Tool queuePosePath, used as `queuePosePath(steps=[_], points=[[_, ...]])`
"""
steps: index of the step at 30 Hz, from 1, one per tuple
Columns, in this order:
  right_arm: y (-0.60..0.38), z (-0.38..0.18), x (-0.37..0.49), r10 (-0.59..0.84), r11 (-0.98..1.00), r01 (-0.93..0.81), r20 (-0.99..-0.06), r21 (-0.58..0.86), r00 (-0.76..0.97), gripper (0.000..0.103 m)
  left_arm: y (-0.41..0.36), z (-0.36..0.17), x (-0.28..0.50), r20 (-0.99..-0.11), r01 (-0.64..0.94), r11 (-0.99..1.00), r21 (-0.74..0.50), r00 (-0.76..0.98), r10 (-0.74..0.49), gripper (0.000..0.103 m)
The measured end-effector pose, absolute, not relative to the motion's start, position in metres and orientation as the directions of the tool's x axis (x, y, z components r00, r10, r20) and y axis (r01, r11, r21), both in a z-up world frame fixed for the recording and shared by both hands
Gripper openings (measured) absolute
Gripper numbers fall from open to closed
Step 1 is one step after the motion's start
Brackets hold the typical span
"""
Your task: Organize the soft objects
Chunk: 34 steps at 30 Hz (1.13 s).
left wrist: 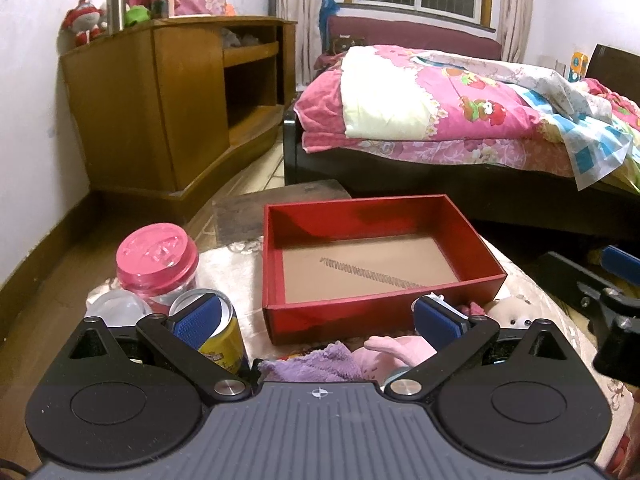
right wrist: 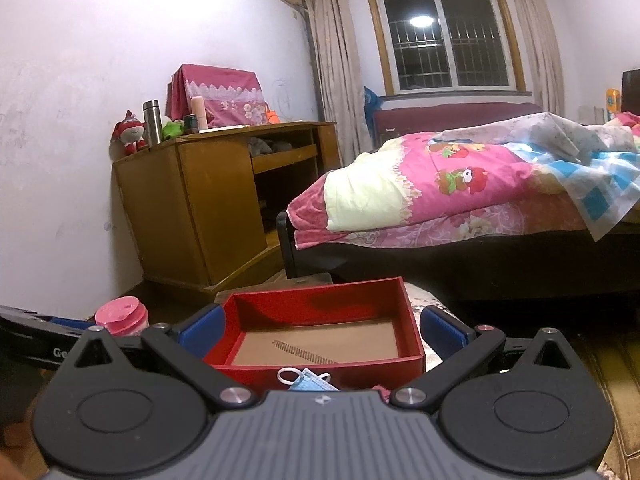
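An open red box (left wrist: 384, 308) with a brown floor stands on a small covered table; it also shows in the right wrist view (right wrist: 320, 372). My left gripper (left wrist: 316, 322) is open just in front of the box, above a purple cloth (left wrist: 316, 364) and a pink plush toy (left wrist: 400, 350). A white plush toy (left wrist: 514, 314) lies to the right. My right gripper (right wrist: 320, 334) is open, its fingers either side of the box, above a blue face mask (right wrist: 308, 382). The right gripper also shows at the right edge of the left wrist view (left wrist: 616, 304).
A pink-lidded jar (left wrist: 158, 264), a yellow can (left wrist: 222, 332) and a clear lid (left wrist: 116, 308) stand left of the box. A wooden cabinet (left wrist: 168, 108) lines the left wall. A bed with pink quilts (left wrist: 460, 108) lies behind the table.
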State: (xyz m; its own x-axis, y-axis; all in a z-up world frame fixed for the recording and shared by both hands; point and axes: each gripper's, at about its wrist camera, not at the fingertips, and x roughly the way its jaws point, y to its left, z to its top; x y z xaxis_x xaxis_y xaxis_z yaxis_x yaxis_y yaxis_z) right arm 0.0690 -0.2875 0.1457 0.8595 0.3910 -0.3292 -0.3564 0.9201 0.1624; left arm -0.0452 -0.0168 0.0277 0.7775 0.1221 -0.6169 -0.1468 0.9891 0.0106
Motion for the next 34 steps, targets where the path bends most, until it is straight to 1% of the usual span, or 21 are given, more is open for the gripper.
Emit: queuePosePath(steps=[9, 34], points=[[-0.2869, 0.1466, 0.068, 0.387, 0.922, -0.352, -0.325, 0.164, 0.863, 0.079, -0.0202, 0.0288, -0.0482, -0.604, -0.146, 0.989, 0.029, 0.786, 0.134, 0.098], [-0.2854, 0.1441, 0.0691, 0.392, 0.92, -0.357, -0.343, 0.162, 0.854, 0.079, -0.0238, 0.0278, -0.049, -0.609, -0.121, 0.992, 0.042, 0.784, 0.122, 0.098]])
